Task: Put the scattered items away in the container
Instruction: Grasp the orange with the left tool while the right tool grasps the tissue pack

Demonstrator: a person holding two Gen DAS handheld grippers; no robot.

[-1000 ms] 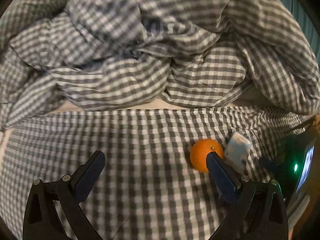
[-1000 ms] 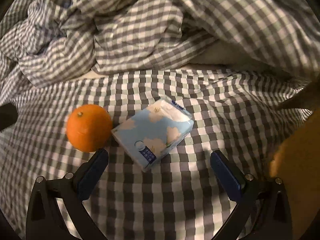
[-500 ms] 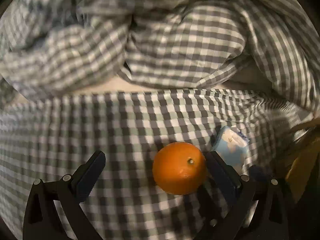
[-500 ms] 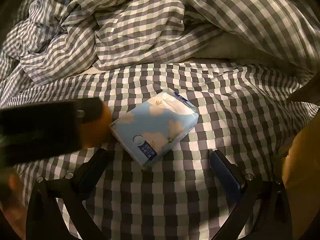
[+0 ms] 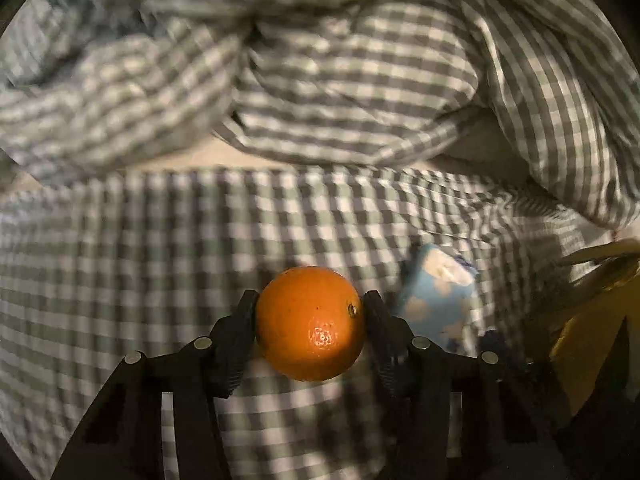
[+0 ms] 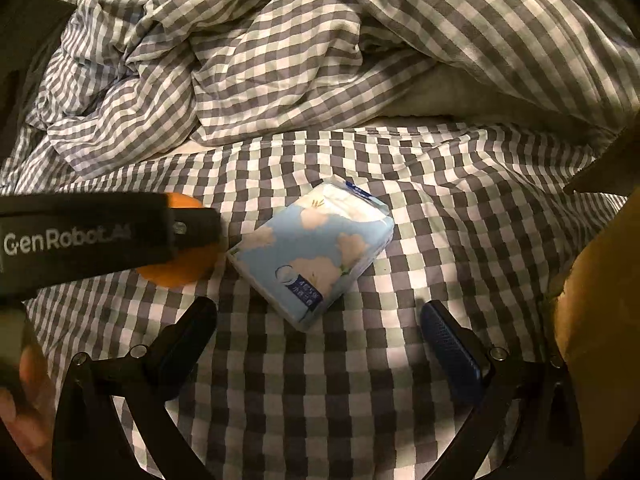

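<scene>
We have the orange pinched in the left gripper; lifting it comes next.

Our left gripper has just been closing, and its pads now press both sides of the orange, which sits on the checked bed sheet. Just right of it lies the tissue pack, untouched. Our right gripper hangs near it, jaws wide apart and empty, the pack just beyond its tips. Far off, the duvet is bunched. A brown shape at the right edge may be the container; we cannot tell. We judge the next move needs a steady lift, then a carry rightward, keeping clear of the pack.
</scene>
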